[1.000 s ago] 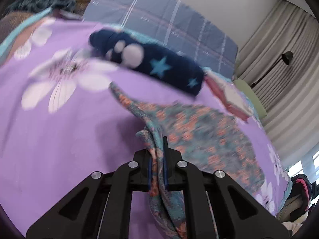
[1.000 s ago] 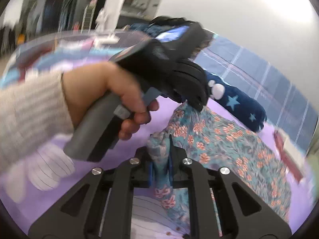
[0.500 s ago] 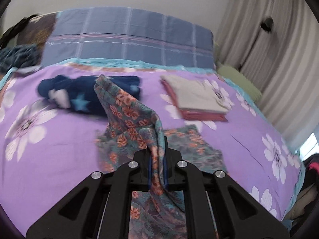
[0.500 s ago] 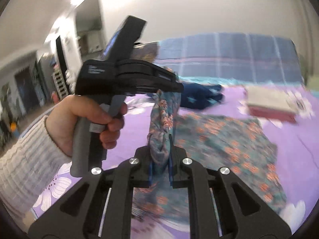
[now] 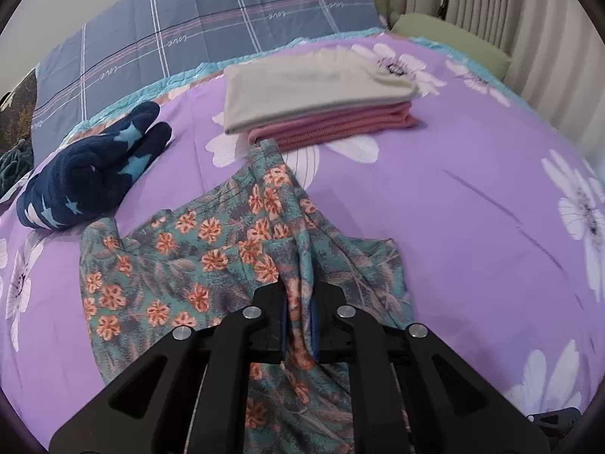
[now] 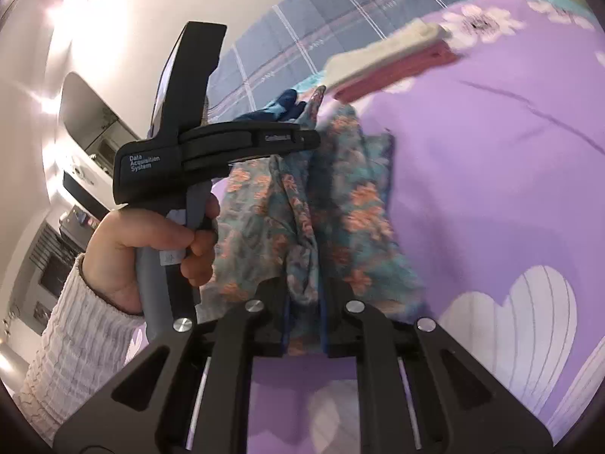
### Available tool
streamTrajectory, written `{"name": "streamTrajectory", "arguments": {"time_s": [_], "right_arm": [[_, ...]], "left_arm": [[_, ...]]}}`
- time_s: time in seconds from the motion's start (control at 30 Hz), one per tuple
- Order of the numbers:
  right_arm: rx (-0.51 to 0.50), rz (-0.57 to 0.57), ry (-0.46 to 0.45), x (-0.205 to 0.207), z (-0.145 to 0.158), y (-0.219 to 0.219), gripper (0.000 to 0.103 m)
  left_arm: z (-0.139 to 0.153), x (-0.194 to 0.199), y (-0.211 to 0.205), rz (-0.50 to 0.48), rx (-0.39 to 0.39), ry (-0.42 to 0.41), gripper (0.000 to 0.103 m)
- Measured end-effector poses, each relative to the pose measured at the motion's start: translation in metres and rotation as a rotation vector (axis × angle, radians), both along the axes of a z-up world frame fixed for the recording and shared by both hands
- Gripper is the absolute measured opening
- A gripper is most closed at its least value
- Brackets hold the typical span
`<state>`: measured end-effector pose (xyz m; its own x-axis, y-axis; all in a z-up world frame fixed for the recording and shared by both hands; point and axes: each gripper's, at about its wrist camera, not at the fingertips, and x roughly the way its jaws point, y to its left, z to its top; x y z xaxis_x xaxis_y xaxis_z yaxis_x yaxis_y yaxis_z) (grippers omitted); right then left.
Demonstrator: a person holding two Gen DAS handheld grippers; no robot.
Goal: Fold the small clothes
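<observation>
While two folded items (image 5: 317, 94) sit stacked, floral garment (image 5: 196, 257) remains unfolded w/ left gripper (image 5: 299, 325) & right gripper (image 6: 304, 321) both clamped on it

A bed's purple bedspread (image 5: 435, 196) with white flowers is filling the room's middle. A blue plaid quilt (image 5: 211, 34) is lying against the pale wall (image 6: 124, 19). Beige curtains (image 5: 529, 19) are hanging beside a green cushion (image 5: 450, 34).

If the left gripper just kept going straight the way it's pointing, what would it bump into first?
The left gripper is shut on the floral garment, so it meets more of that cloth first. Beyond it, roughly in line, lies the folded stack: the pink piece under the grey one. Depth is hard to judge.
</observation>
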<state>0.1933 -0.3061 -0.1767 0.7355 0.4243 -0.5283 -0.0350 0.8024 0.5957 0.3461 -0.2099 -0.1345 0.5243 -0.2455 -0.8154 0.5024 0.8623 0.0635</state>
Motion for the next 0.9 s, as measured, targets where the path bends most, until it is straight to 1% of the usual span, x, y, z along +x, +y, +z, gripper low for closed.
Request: {"name": "streamTrajectory", "arguments": {"time_s": [0.13,0.27,0.47,0.6,0.63,0.7,0.73,0.77,0.8,0.83,0.87,0.9], "right_arm": [[0.036,-0.005,0.008,0.002,-0.009,-0.009,0.011],[0.042,-0.003,-0.003,-0.004,-0.01,-0.008,0.011],[0.172,0.018,-0.101,-0.014,-0.003,-0.022,0.011],[0.223,0.002,-0.118,-0.02,-0.005,-0.03,0.01],[0.232,-0.003,-0.119,-0.019,-0.006,-0.034,0.01],[0.224,-0.014,-0.103,-0.023,-0.007,-0.036,0.01],[0.221,-0.019,-0.088,-0.022,-0.009,-0.037,0.01],[0.222,-0.023,-0.071,-0.019,-0.013,-0.037,0.01],[0.222,-0.031,-0.046,-0.018,-0.017,-0.038,0.01],[0.222,-0.035,-0.037,-0.017,-0.018,-0.038,0.01],[0.225,-0.037,-0.031,-0.017,-0.019,-0.039,0.01],[0.233,-0.036,-0.028,-0.017,-0.02,-0.041,0.01]], "left_arm": [[-0.003,0.002,-0.005,0.008,0.01,0.008,0.009],[-0.003,0.005,-0.014,0.013,0.02,0.002,0.009],[0.004,0.001,-0.024,-0.002,0.011,-0.022,0.008],[0.008,-0.001,-0.03,-0.002,-0.014,-0.02,0.008],[0.007,-0.001,-0.032,-0.002,-0.009,-0.017,0.009],[0.0,0.001,-0.038,0.002,0.012,0.011,0.019],[-0.002,0.001,-0.04,0.004,0.019,0.019,0.03],[-0.003,-0.001,-0.041,0.007,0.032,0.007,0.036],[-0.002,-0.004,-0.041,0.005,0.037,-0.012,0.039],[0.002,-0.009,-0.039,-0.006,0.04,-0.036,0.043],[0.007,-0.015,-0.036,-0.013,0.047,-0.064,0.05],[0.013,-0.022,-0.032,-0.013,0.052,-0.089,0.054]]}}
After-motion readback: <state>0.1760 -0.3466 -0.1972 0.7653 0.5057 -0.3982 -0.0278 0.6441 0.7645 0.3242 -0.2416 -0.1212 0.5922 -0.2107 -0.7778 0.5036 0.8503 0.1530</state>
